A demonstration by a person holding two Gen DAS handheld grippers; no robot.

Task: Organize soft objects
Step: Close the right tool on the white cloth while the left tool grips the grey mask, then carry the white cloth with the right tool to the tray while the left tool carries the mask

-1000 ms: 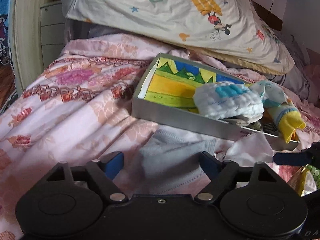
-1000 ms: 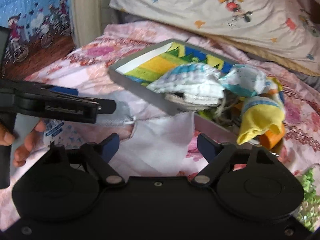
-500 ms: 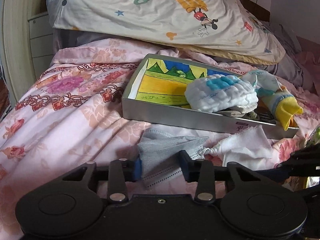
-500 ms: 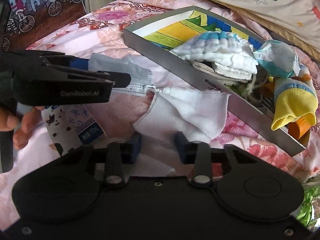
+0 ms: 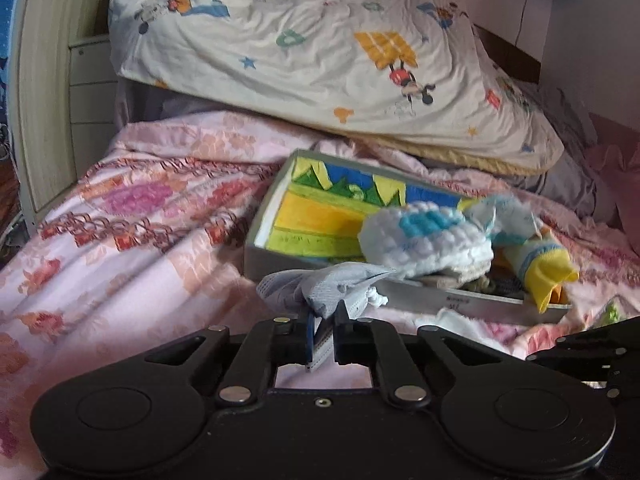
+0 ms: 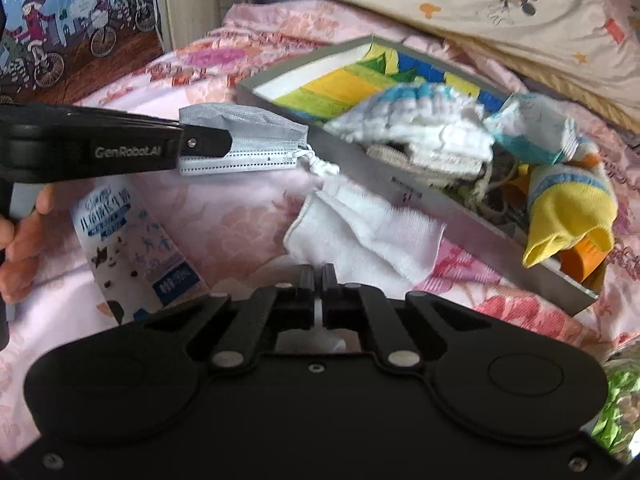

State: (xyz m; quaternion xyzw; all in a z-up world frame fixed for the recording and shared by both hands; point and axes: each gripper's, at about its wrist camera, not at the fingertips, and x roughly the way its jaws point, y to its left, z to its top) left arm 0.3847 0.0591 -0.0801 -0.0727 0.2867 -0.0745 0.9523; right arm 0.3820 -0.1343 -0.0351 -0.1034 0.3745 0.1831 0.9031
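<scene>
The left claw (image 5: 321,330) is seen closed on a grey face mask (image 5: 328,286), which is pinched between the blue pads and lifted clear of the pink floral bedsheet (image 5: 132,248); in the right wrist view the same mask (image 6: 244,140) is held out sideways from the left claw (image 6: 208,143), with its knotted white ear loop hanging at the free end. The handle of that claw is gripped by a person's hand (image 6: 22,236) at the left edge. The right claw (image 6: 316,280) is pressed shut on the near edge of a white cloth (image 6: 364,236), most of which is spread on the sheet just before the box. A printed blue-and-white packet (image 6: 136,248) is lying flat on the sheet beside the cloth, below the mask. Beyond these, a shallow grey cardboard box (image 6: 352,164) with a brightly coloured lining is resting on the bed. Inside it a white and blue knitted piece (image 5: 424,236) is piled over a coil of cord, with a yellow and blue sock (image 5: 540,268) draped over the right end. Farthest back, a cartoon-print pillow (image 5: 320,52) is propped at the head of the bed.
</scene>
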